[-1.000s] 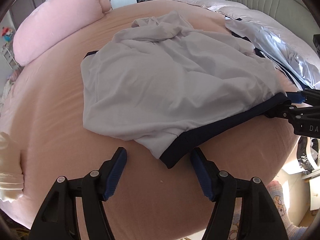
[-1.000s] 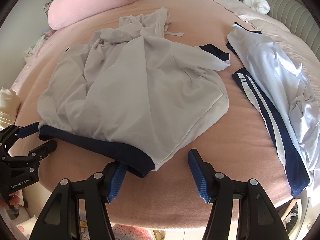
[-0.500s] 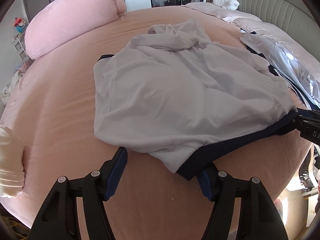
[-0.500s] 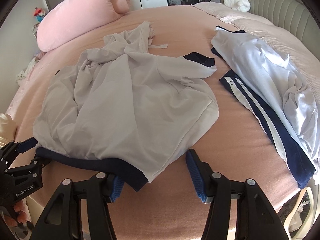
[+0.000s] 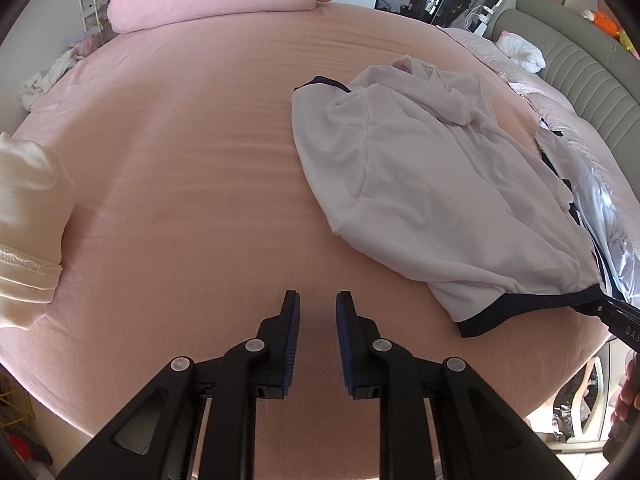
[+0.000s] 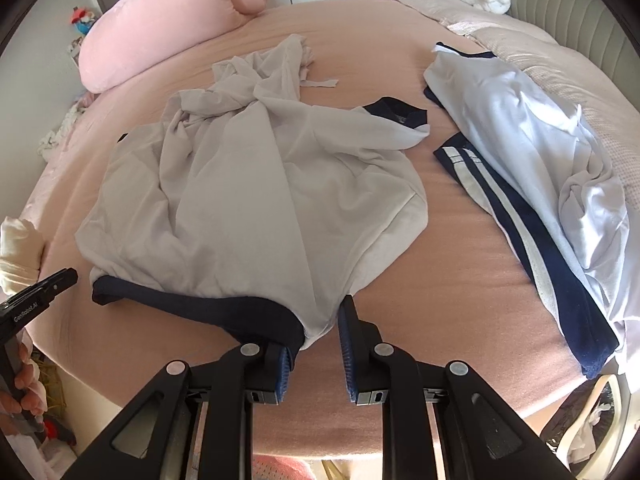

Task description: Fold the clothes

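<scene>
shirt: a pale grey shirt lies crumpled on the pink bed, its dark hem along the near edge.
hem axis: it runs left to right in front of the right gripper.
right gripper: closing on the hem's right corner, cloth is between the fingers.
left gripper: closing on nothing, only bare sheet under it; the hem lies well to its right.
nearer hand: the right.
other clothes: a white and navy piece lies apart.
</scene>
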Demonstrator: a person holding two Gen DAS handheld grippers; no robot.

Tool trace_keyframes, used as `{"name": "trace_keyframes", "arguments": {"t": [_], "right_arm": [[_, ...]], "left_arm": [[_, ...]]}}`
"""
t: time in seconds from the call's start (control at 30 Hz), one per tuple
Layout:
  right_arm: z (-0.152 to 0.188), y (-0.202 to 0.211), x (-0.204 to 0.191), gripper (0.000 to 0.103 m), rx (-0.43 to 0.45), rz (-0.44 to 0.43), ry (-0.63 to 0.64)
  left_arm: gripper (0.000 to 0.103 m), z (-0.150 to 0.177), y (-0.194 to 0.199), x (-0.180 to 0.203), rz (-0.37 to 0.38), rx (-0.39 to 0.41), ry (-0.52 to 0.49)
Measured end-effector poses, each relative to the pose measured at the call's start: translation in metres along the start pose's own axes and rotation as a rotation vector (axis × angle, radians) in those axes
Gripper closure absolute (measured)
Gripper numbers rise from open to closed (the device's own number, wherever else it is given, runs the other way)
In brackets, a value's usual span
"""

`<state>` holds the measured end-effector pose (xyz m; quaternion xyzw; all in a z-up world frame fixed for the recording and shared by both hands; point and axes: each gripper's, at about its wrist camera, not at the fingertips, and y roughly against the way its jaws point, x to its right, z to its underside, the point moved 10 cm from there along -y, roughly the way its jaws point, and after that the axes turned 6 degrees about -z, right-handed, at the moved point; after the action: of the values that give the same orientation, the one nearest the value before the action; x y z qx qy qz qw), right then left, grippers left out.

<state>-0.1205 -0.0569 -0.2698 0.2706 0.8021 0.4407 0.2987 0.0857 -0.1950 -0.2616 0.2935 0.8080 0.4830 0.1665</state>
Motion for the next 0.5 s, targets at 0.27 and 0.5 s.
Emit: {"name": "trace_keyframes", "arguments": {"t": [0.27, 0.5], "right_arm": [[0.010, 0.027, -0.020, 0.050, 0.002, -0.176, -0.009], [0.013, 0.037, -0.013, 0.049, 0.009, -0.233, -0.096]], "left_arm": [[0.038, 0.007, -0.002, 0.041, 0.321, -0.150, 0.109], [0.038, 0.012, 0.008, 0.033, 0.503, -0.211, 0.328]]}}
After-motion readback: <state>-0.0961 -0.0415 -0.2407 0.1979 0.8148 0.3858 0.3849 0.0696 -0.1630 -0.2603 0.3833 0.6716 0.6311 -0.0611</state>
